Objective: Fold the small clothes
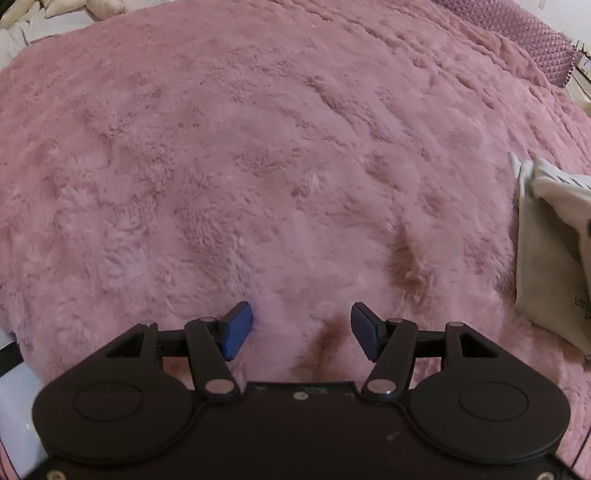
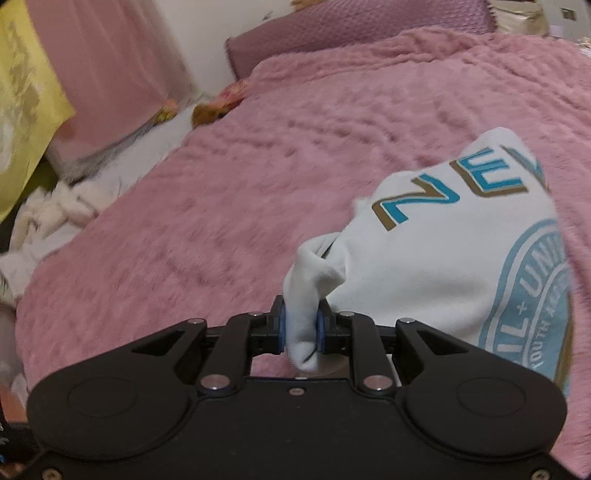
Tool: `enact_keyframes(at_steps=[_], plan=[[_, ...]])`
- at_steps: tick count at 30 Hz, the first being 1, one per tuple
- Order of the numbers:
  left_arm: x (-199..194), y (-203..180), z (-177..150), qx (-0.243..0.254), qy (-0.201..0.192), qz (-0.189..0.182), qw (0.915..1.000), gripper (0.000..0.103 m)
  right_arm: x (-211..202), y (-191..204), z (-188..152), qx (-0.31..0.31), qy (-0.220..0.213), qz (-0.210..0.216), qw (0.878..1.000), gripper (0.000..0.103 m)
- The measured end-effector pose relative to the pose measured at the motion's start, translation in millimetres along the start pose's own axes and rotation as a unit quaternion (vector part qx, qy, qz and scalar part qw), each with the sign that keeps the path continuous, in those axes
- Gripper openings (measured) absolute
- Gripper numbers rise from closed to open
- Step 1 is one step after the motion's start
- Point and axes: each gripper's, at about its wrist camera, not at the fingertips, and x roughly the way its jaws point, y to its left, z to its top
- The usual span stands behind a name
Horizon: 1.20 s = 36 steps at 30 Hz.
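Observation:
A small white shirt (image 2: 436,266) with blue and gold letters and a round blue emblem hangs over the fluffy pink blanket (image 2: 221,206). My right gripper (image 2: 301,328) is shut on a bunched white fold of that shirt, and the cloth trails off to the right. In the left wrist view my left gripper (image 1: 301,330) is open just above the pink blanket (image 1: 258,166), with nothing between its blue pads (image 1: 236,330). A pale beige and white piece of cloth (image 1: 550,254) shows at the right edge of that view, well apart from the left gripper.
A purple textured pillow (image 2: 354,33) lies at the head of the bed. White plush items (image 2: 48,218) and a small orange toy (image 2: 207,112) sit along the bed's left side. A yellow cloth (image 2: 26,99) hangs at far left. Broad bare blanket lies ahead of the left gripper.

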Motion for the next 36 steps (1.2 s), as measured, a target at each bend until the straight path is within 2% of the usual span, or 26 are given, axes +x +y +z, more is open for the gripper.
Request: enact_keyframes(at_steps=[8, 14, 15, 16, 17, 19, 22, 24, 26, 28, 29, 30, 33, 36], plan=[[4, -4, -6, 0.001, 0.004, 0.004, 1.0, 0.061, 42, 8, -37, -0.029, 0.071, -0.029, 0.997, 0.012], [8, -3, -7, -0.004, 0.007, 0.005, 1.0, 0.061, 50, 5, -45, -0.034, 0.08, -0.034, 0.996, 0.014], [8, -3, -7, -0.004, 0.007, 0.007, 0.9999, 0.061, 49, 7, -45, -0.037, 0.08, -0.033, 0.996, 0.016], [8, -4, -6, -0.003, 0.007, 0.008, 0.9999, 0.061, 51, 9, -45, -0.039, 0.081, -0.029, 0.996, 0.025], [8, -5, -6, -0.003, 0.007, 0.008, 0.9999, 0.061, 50, 10, -45, -0.041, 0.084, -0.019, 0.995, 0.038], [8, -4, -6, -0.002, 0.007, 0.008, 0.9999, 0.062, 48, 14, -45, -0.042, 0.086, 0.0, 0.995, 0.048], [7, -3, -5, -0.003, 0.007, 0.008, 0.9999, 0.061, 41, 21, -44, -0.06, 0.084, 0.001, 0.995, 0.046], [6, -2, -5, -0.004, 0.007, 0.009, 0.9999, 0.061, 32, 21, -42, -0.061, 0.081, 0.013, 0.995, 0.041], [5, -3, -5, -0.004, 0.008, 0.011, 0.9999, 0.061, 21, 17, -38, -0.06, 0.078, 0.02, 0.995, 0.031], [4, -3, -4, -0.004, 0.007, 0.013, 0.9999, 0.061, 8, 10, -33, -0.054, 0.066, 0.026, 0.996, 0.025], [4, -3, -4, -0.003, 0.006, 0.013, 0.9999, 0.061, 1, 4, -30, -0.055, 0.058, 0.023, 0.996, 0.017], [3, -4, -3, -0.003, 0.005, 0.014, 0.9999, 0.061, -6, -2, -27, -0.058, 0.05, 0.013, 0.997, 0.013], [2, -6, -2, 0.0, 0.003, 0.017, 0.9999, 0.061, -15, -22, -21, -0.04, 0.038, 0.01, 0.998, 0.012], [2, -9, 0, 0.001, 0.003, 0.017, 0.9998, 0.061, -1, -37, -26, -0.032, 0.065, -0.003, 0.997, 0.012]])
